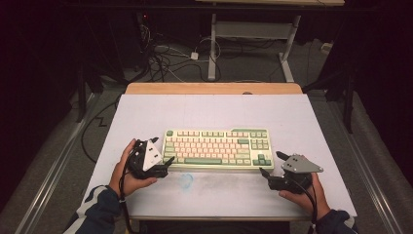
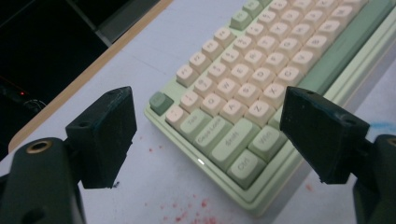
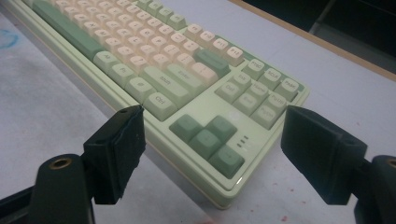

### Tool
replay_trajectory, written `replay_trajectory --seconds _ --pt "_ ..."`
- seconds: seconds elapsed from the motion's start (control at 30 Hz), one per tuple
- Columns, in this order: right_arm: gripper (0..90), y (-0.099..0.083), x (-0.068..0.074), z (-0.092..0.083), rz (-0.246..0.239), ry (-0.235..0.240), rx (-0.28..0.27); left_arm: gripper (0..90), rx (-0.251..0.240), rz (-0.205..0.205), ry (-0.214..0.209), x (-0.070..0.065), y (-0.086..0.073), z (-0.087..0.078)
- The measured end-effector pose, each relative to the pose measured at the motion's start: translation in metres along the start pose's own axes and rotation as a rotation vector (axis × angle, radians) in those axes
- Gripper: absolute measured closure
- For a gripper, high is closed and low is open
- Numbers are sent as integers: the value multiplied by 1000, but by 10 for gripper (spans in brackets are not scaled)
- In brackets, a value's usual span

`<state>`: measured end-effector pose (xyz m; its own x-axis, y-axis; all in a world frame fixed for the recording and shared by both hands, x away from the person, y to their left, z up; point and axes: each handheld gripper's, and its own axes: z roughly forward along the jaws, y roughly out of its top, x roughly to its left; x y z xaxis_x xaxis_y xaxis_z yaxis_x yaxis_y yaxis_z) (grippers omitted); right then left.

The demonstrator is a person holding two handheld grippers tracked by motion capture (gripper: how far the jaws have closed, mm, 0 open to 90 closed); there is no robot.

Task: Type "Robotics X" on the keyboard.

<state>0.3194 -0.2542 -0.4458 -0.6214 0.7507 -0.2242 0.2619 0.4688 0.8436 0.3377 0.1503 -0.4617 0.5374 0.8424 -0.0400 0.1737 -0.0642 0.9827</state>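
Cropping hides the keyboard's (image 2: 243, 107) far end.

The keyboard (image 1: 216, 148) looks like smooth plastic: a pale green case with a slight sheen along its near edge, and matt cream and green keycaps. Under it, the table (image 1: 146, 112) has a matt, pale, slightly smudged top, with a bare wooden strip beyond the keyboard. The fingers (image 2: 106, 135) are matt black, their edges rough.

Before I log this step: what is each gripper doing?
Left gripper: open, holding nothing, at the keyboard's left end.
Right gripper: open, holding nothing, at its right end.
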Motion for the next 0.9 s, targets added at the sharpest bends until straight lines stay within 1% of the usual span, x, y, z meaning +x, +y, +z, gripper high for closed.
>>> replay_trajectory --seconds 0.03,0.07,0.1,0.17,0.2,0.23,0.27,0.33,0.4,0.43,0.47,0.53,0.57,0.6,0.63,0.7,0.73,0.8,0.83,0.9 --pt "226 1 -1 1 8 8 -2 175 6 -2 4 1 -2 -2" --pt "226 3 -2 1 28 32 1 175 9 -7 6 2 -5 -4" --pt "229 5 -3 2 30 40 2 175 16 -18 7 2 -7 -6" --pt "246 9 -3 3 7 40 -5 175 47 -12 12 3 -12 -10" --pt "248 11 -3 3 0 46 -10 175 53 -22 6 3 -15 -13" --pt "260 13 -3 4 2 56 -11 175 58 -33 4 3 -17 -15" --pt "286 15 -4 4 -2 69 -18 175 71 -34 4 3 -19 -17" --pt "334 19 -4 6 -3 92 -25 175 80 -33 2 3 -22 -20" --pt "394 23 -3 10 -3 107 -12 175 80 -55 7 3 -23 -22" --pt "432 26 -2 12 -16 103 1 177 86 -55 11 3 -23 -22" --pt "490 28 0 15 -23 91 13 187 87 -56 17 3 -24 -23" --pt "578 34 2 21 -33 111 17 191 99 -52 24 3 -26 -23" --pt "621 38 3 25 -42 99 25 191 95 -51 27 2 -26 -22" --pt "668 42 4 30 -45 108 42 192 99 -47 29 2 -26 -22" --pt "708 45 5 35 -47 127 47 192 98 -48 30 3 -26 -21" --pt "789 53 9 46 -66 135 57 192 97 -53 30 3 -26 -21" --pt "819 57 12 51 -74 151 58 191 95 -55 31 3 -26 -20" --pt "882 66 17 62 -101 158 62 192 106 -48 32 4 -27 -21" --pt "900 70 20 67 -108 170 63 192 105 -50 31 4 -27 -21" --pt "900 77 26 78 -124 186 69 192 105 -47 31 4 -27 -21"
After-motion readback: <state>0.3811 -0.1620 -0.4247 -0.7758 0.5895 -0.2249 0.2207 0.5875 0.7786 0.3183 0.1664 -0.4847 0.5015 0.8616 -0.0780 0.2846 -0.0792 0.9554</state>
